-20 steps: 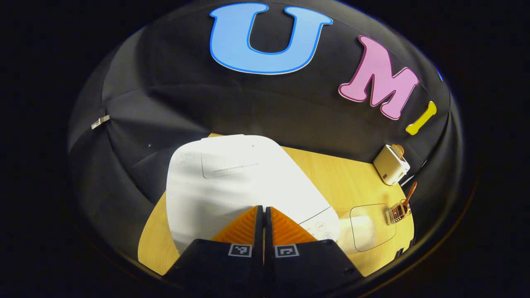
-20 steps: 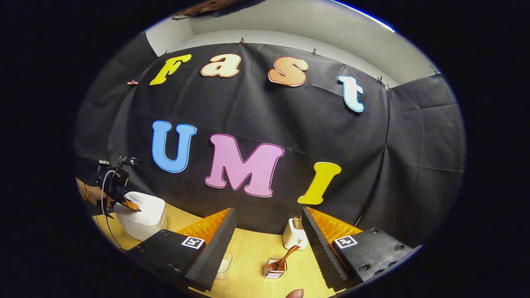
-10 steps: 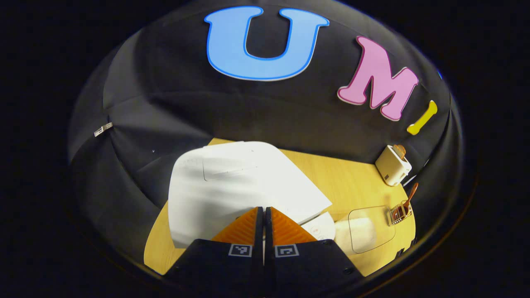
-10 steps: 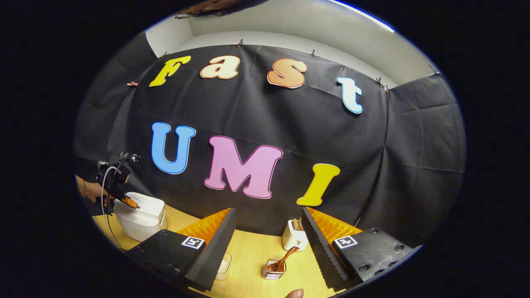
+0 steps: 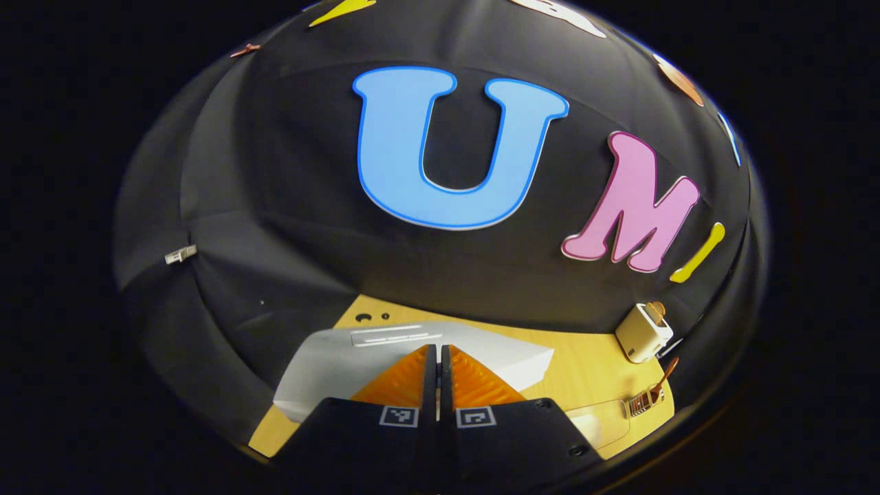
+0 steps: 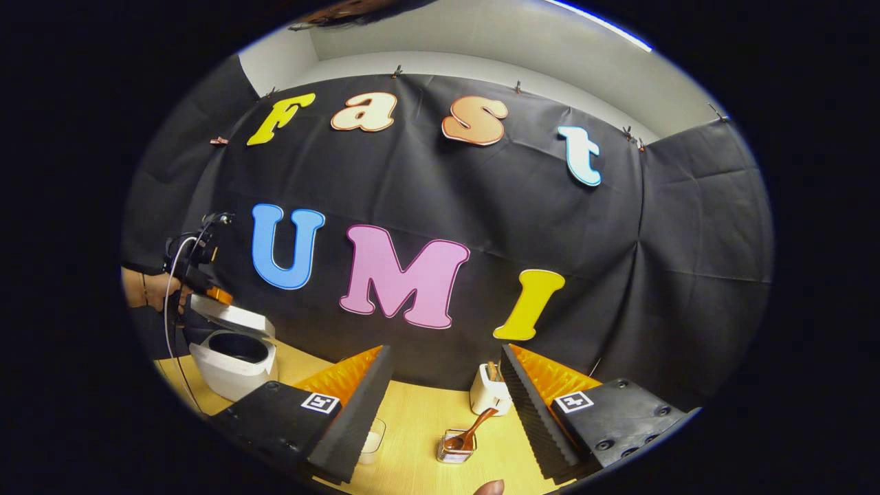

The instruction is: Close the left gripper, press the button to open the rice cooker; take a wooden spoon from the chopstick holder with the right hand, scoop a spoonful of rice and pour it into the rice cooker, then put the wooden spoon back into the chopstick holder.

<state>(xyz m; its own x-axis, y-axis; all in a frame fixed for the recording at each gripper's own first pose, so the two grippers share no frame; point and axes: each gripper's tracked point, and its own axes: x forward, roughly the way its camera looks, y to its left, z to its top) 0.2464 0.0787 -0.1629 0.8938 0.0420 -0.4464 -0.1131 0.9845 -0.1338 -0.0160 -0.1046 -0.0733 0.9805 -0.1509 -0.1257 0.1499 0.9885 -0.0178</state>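
Note:
The white rice cooker (image 6: 234,361) stands at the table's left with its lid (image 6: 230,316) raised partway and the dark pot inside showing. My left gripper (image 5: 438,350) is shut, its tips against the lid (image 5: 357,361); the right gripper view shows this left gripper (image 6: 218,295) held by a hand on the lid's top. My right gripper (image 6: 447,371) hangs open above the table. Below it, between the fingers, a wooden spoon (image 6: 474,425) leans in the wire chopstick holder (image 6: 455,447). A clear container of rice (image 6: 372,436) sits partly behind the left finger (image 6: 350,412).
A small white toaster (image 6: 488,392) stands at the back of the wooden table (image 6: 419,426), behind the holder. A cable hangs from the left gripper beside the cooker. In the left gripper view the toaster (image 5: 643,333), the holder (image 5: 646,400) and the rice container (image 5: 598,423) lie to the right.
The rice cooker's lid has sprung up from flat to partly raised, exposing the pot. My left gripper rose with it, still shut. The right gripper has stayed put.

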